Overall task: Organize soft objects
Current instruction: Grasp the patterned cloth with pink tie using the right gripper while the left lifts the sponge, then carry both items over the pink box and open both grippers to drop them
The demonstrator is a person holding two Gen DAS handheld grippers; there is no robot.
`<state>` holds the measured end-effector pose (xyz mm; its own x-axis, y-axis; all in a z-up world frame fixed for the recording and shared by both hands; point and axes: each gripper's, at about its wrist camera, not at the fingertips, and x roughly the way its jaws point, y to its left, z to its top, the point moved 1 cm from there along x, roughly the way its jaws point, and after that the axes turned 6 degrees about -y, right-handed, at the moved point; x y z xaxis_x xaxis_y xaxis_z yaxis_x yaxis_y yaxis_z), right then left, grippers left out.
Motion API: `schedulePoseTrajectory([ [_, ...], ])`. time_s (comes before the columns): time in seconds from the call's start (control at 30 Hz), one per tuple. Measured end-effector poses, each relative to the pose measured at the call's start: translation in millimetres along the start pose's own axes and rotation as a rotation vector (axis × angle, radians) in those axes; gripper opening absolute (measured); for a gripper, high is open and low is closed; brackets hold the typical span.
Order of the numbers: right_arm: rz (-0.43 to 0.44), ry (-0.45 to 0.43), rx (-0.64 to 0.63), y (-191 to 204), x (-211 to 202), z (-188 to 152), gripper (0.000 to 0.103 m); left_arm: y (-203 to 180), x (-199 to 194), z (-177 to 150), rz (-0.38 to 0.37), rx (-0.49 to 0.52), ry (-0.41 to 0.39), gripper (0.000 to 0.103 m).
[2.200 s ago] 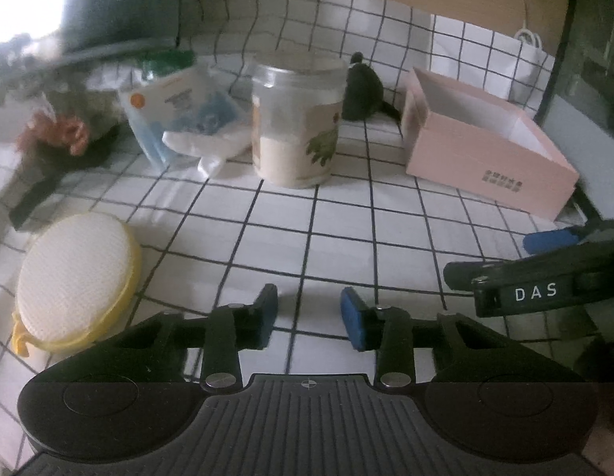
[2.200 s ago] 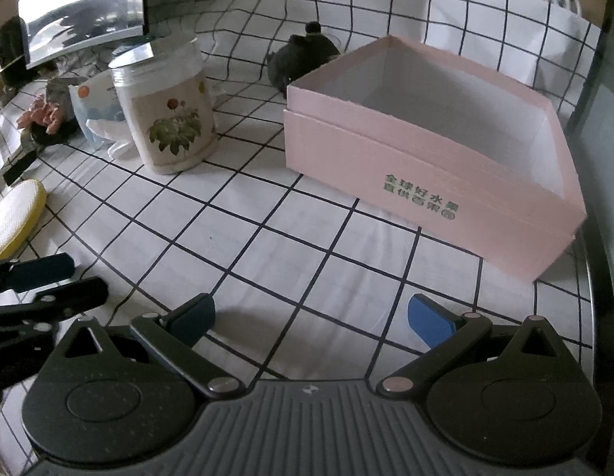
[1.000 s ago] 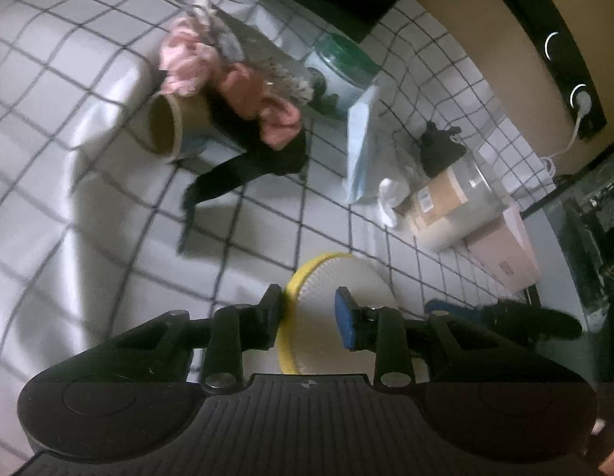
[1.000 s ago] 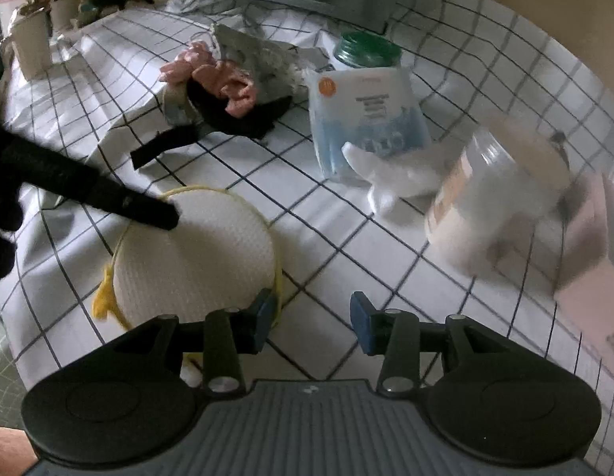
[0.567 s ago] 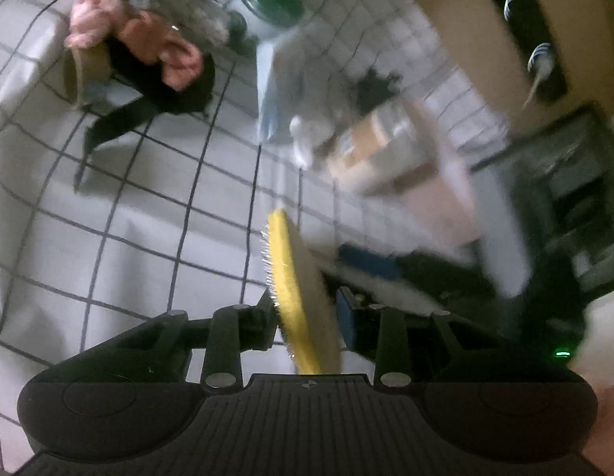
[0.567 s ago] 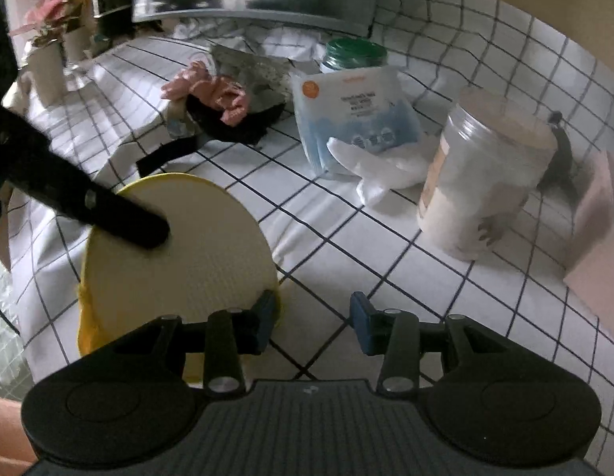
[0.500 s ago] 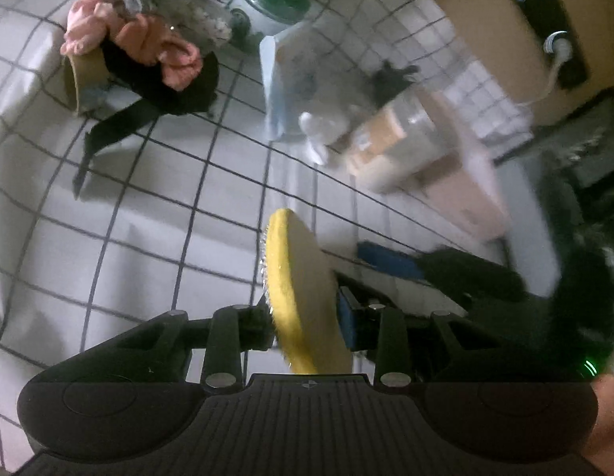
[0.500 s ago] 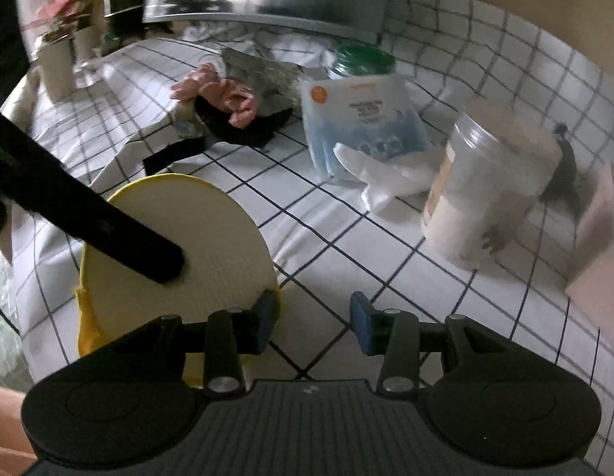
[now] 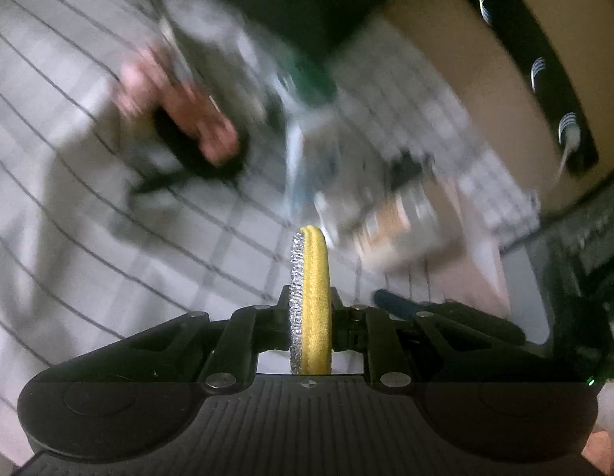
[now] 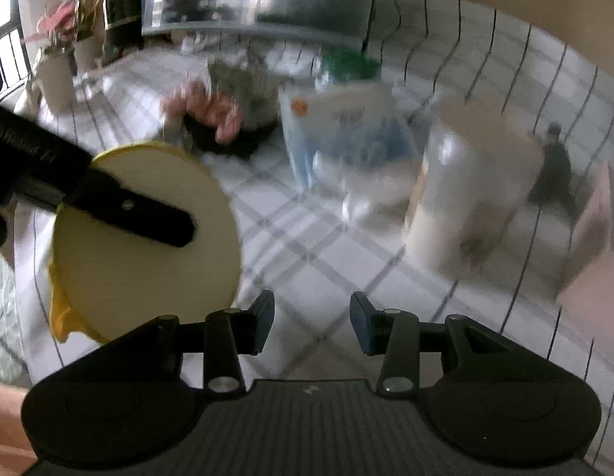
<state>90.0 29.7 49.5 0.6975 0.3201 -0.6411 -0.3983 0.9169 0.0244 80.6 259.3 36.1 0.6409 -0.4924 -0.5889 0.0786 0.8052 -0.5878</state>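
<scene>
My left gripper (image 9: 310, 325) is shut on the round yellow sponge pad (image 9: 312, 297), held edge-on and lifted above the checked tablecloth. In the right wrist view the same yellow pad (image 10: 148, 238) hangs at the left, clamped by the left gripper's black fingers (image 10: 148, 218). My right gripper (image 10: 311, 319) is open and empty, just right of the pad. The pink box (image 10: 596, 254) is blurred at the far right edge.
A clear jar with a white lid (image 10: 465, 198), a blue-white wipes packet (image 10: 346, 135), a green-lidded jar (image 10: 348, 65), pink fabric flowers on a black cloth (image 10: 211, 119) and a small dark figure (image 10: 556, 166) stand on the cloth. Both views are motion-blurred.
The left gripper has closed on the yellow pad, lifted it off the cloth and turned it edge-on. The right gripper has narrowed from wide open and swung left toward the pad.
</scene>
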Motion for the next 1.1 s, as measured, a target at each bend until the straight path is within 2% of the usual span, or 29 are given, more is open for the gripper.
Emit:
schedulePoseTrajectory([
  [0.13,0.031,-0.061,-0.014,11.2,8.2,49.1,0.047,21.5,-38.6,24.0,0.102,0.027,-0.153,0.018],
  [0.27,0.125,-0.04,0.06,28.2,38.1,96.8,0.048,55.6,-67.6,43.1,0.173,-0.003,-0.252,0.018],
  [0.33,0.15,-0.018,0.118,37.1,61.6,116.8,0.049,73.3,-77.8,50.8,0.216,-0.03,-0.264,0.018],
  [0.43,0.156,0.007,0.201,44.5,98.0,134.6,0.049,89.0,-80.1,61.0,0.378,-0.047,-0.222,0.018],
  [0.47,0.154,0.021,0.226,45.2,109.8,135.9,0.049,94.5,-80.5,62.9,0.381,-0.03,-0.218,0.018],
  [0.57,0.148,0.078,0.304,44.9,142.4,136.6,0.049,114.5,-81.4,65.6,0.277,-0.065,-0.218,0.018],
  [0.63,0.117,0.097,0.312,47.4,154.9,135.1,0.049,124.1,-80.5,67.1,0.212,-0.073,-0.232,0.018],
  [0.73,0.103,0.12,0.316,52.9,163.7,133.8,0.049,123.3,-75.9,68.3,0.221,-0.046,-0.219,0.018],
  [0.8,0.091,0.128,0.303,55.7,163.5,133.8,0.048,122.9,-67.4,73.6,0.253,-0.023,-0.184,0.018],
  [0.87,0.082,0.141,0.282,57.0,160.7,136.4,0.026,124.4,-64.9,77.9,0.255,-0.001,-0.177,0.018],
  [0.93,0.089,0.132,0.274,56.2,150.9,142.0,0.022,120.0,-63.2,88.4,0.238,0.033,-0.193,0.018],
  [1.1,0.102,0.032,0.286,40.4,101.0,175.6,0.021,100.5,-58.0,124.6,0.18,0.088,-0.242,0.018],
])
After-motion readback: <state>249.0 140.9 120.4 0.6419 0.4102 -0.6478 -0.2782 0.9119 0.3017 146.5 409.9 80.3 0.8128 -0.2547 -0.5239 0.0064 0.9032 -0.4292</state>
